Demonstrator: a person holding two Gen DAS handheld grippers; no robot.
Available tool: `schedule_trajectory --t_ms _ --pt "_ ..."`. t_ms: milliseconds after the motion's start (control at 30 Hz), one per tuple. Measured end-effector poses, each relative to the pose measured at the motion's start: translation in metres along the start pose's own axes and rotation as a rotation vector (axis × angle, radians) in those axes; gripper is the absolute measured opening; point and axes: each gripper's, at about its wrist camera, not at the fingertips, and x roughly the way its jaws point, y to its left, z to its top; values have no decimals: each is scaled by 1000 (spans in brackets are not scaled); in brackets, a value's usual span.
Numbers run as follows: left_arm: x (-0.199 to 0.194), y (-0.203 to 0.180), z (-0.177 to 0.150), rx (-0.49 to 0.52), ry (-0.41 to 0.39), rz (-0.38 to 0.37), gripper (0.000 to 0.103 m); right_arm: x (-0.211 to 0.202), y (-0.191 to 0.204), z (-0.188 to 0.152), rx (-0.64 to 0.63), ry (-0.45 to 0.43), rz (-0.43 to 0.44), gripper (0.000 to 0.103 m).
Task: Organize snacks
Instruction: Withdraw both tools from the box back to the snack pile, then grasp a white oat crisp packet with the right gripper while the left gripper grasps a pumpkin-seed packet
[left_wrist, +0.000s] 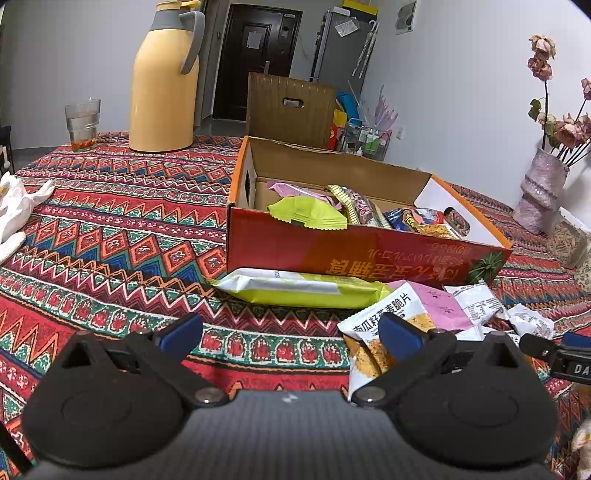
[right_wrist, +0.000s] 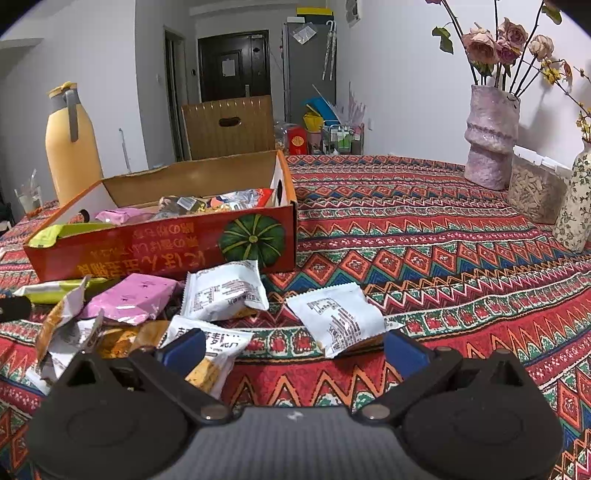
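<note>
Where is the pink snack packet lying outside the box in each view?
Left wrist: pink snack packet, right of centre, before the red cardboard box.
Right wrist: same packet, left of centre.
Shared landmark: the box's green pumpkin picture.

The cloth over the bench (right_wrist: 424, 229) runs in red, orange, green and blue zigzag and diamond bands. The box (left_wrist: 332, 254) at mid-frame is red outside with yellow lettering and a green pumpkin print — plain brown inside. A lime-green packet (left_wrist: 303, 288) lies below it, a pink packet (right_wrist: 129, 299) and white packets (right_wrist: 336, 317) with black print nearby. Upper left, the flask (left_wrist: 164, 81) is pale yellow with grey trim. Both claws — left (left_wrist: 291, 334), right (right_wrist: 293, 349) — are black with blue pads.
</note>
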Motion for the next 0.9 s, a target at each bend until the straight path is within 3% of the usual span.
schedule_trajectory --t_ms 367,500,633,733,833,900 --pt "4 1 0 -13 13 8 103 7 -10 7 23 -17 -30 103" --pt "7 2 0 -19 23 10 103 19 -16 18 -25 -25 -54 101" --pt "8 2 0 -18 22 22 103 41 -20 25 -100 23 -53 93" --pt "8 2 0 -18 19 27 103 57 -22 23 -102 70 -31 81" --pt "10 2 0 -18 29 25 103 58 -22 22 -94 66 -4 76" --pt "10 2 0 -20 30 22 103 56 -22 21 -88 61 22 61"
